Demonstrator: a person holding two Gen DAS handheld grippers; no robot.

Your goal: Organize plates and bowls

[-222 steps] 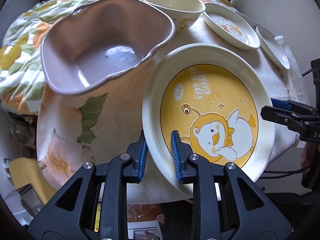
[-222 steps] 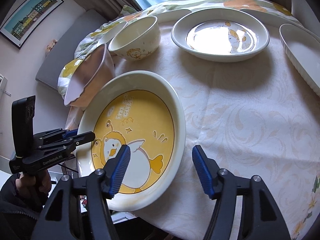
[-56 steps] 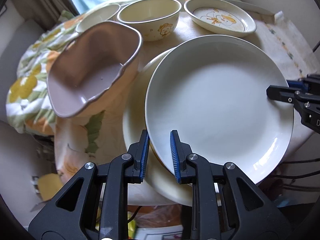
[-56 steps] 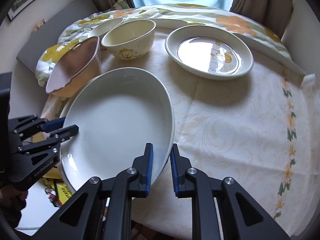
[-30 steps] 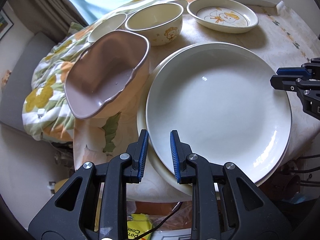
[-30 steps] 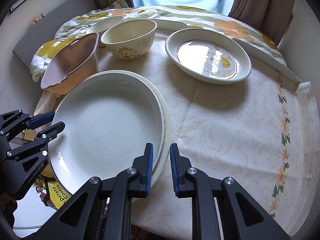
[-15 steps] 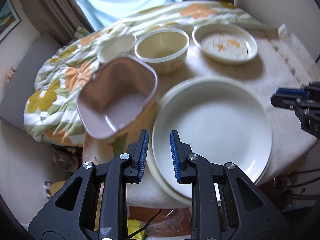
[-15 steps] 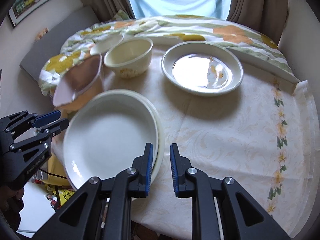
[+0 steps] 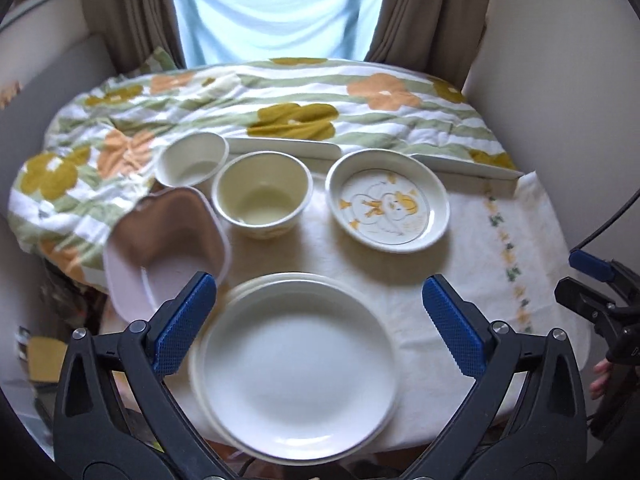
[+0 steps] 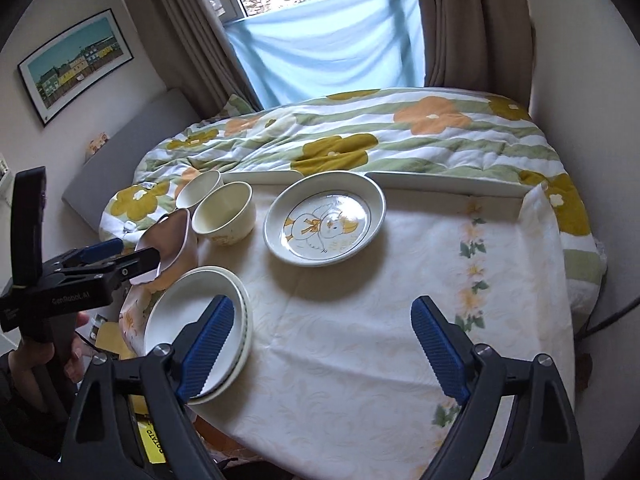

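Note:
A plain white plate (image 9: 300,376) lies stacked on a larger cream plate at the table's near edge; the stack also shows in the right wrist view (image 10: 192,328). Behind stand a pink squarish bowl (image 9: 168,244), a cream bowl (image 9: 262,196), a small white bowl (image 9: 192,160) and a duck-print plate (image 9: 386,204) (image 10: 326,220). My left gripper (image 9: 320,324) is open and empty above the stack. My right gripper (image 10: 324,344) is open and empty over bare tablecloth to the right of the stack. The left gripper shows at the left in the right wrist view (image 10: 116,260).
The round table (image 10: 400,340) has a cream floral cloth. A flowered quilt (image 9: 280,96) lies behind it under a curtained window. Long white trays (image 9: 280,146) (image 10: 448,186) line the table's back edge. The right gripper appears at the right edge of the left wrist view (image 9: 596,284).
Both grippers let go of the white plate, opened wide and drew back and up. The white plate now rests on the cream plate.

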